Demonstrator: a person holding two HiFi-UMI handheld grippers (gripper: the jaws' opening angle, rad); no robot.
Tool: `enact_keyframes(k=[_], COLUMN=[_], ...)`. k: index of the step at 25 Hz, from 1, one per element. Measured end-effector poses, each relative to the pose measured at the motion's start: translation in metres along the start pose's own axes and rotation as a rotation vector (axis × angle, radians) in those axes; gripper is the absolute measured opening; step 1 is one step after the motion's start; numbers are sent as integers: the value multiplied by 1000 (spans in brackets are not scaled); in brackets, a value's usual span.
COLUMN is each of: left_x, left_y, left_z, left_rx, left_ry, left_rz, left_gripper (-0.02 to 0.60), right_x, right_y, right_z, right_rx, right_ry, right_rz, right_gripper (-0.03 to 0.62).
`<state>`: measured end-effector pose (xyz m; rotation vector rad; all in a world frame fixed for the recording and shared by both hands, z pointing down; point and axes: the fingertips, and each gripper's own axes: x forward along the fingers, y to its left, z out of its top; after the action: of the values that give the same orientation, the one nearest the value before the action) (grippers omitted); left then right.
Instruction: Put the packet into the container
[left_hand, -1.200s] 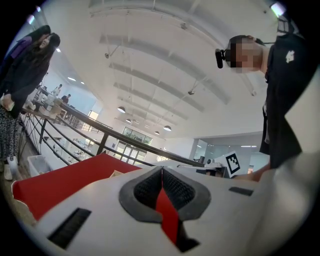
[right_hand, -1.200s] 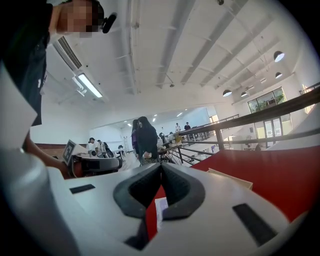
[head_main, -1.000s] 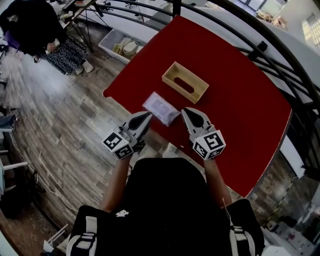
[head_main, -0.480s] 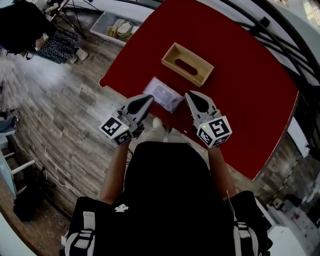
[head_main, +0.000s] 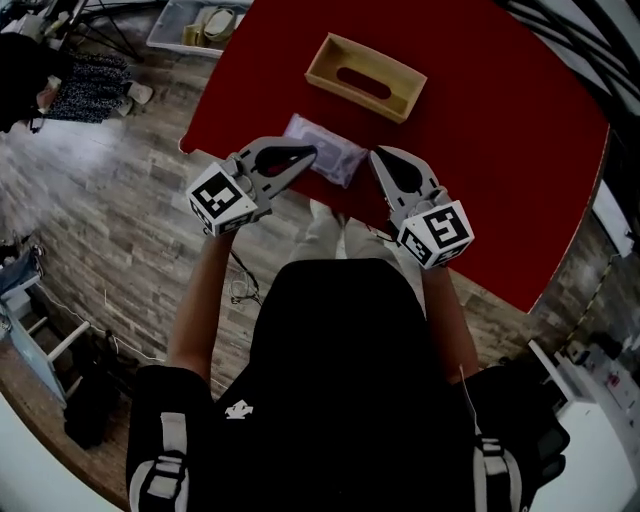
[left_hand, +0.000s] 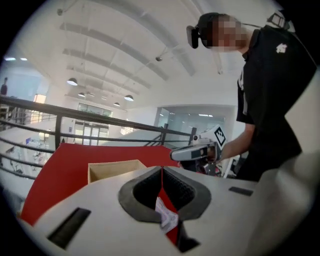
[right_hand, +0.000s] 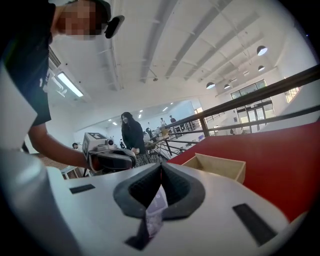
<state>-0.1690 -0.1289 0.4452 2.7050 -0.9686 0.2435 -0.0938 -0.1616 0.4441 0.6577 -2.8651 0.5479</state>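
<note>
1. Head view shows the red worktop spreading ahead of both sets of jaws, its near edge just below them.
2. The wooden container sits beyond the jaws, well apart from both tips, open side up with nothing visible inside.
3. The left gripper and right gripper have both come down and forward. A moment ago their tips hung short of the packet; now they flank it. The left one has also rolled, so its flat side faces up.
4. The packet lies flat on the worktop between the two sets of jaws, its left edge at or under the left tips and its right end just beside the right tips. It is not yet in the container.
5. Both sets of jaws are closed tip to tip and grip nothing; each gripper view shows the packet only through the gap behind the tips. Judging by this, the approach is done, but a pair must open, or the two press inward together, before any lift.
</note>
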Motion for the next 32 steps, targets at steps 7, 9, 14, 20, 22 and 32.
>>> enact_keyframes(k=[7,9,14,20,22,32], left_x=[28,31,31,43,43,58], left_y=[-12,-11,-8,-5,-4,-9], left_z=[-61,-79,-126,-160,-172,-194], left_rx=[345,432,594,601,625,656], left_ry=[451,574,825,951,1010,1044], left_rz=[-219,-291,-479,-593,-630,-695], left_gripper=[195,285,511,560,566,564], right_x=[-4,-3,-5,-9,-13,-22], right_y=[6,4,1,-3,-5,-13], right_z=[-18,-19,-26,-42,-46,-54], right_rx=[-3,2,12,28,41,49], right_ry=[22,17,23,42,48,54], right_rz=[-15,-21,-41,-51,-57,-90], right_gripper=[20,20,20,20,19,20])
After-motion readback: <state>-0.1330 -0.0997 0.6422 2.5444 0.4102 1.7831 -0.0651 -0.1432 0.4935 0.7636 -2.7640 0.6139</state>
